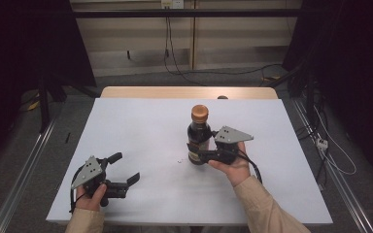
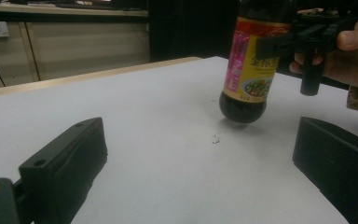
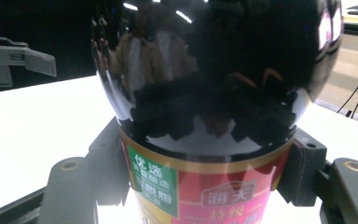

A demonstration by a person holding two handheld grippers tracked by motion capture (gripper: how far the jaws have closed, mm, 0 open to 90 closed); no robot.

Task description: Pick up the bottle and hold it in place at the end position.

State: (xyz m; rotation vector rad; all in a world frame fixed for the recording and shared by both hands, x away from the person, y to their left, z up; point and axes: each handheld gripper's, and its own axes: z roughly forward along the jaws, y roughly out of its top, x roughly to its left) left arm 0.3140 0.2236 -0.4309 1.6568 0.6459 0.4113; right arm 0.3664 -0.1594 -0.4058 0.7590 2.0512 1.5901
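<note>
A dark sauce bottle point(image 1: 198, 136) with an orange cap point(image 1: 199, 112) and a red and yellow label stands right of the table's middle. My right gripper point(image 1: 197, 149) is shut on its lower body, one jaw on each side, as the right gripper view shows around the bottle point(image 3: 209, 93). In the left gripper view the bottle point(image 2: 249, 65) leans slightly, its base at or just above the white surface; I cannot tell which. My left gripper point(image 1: 127, 167) rests near the front left corner, open and holding nothing, its jaws wide apart and aimed at the bottle.
A white sheet point(image 1: 141, 126) covers the table, with a wooden strip point(image 1: 175, 92) bare along the far edge. A small dark speck point(image 1: 179, 161) lies left of the bottle. Metal rails and cables point(image 1: 320, 141) run along the floor on both sides.
</note>
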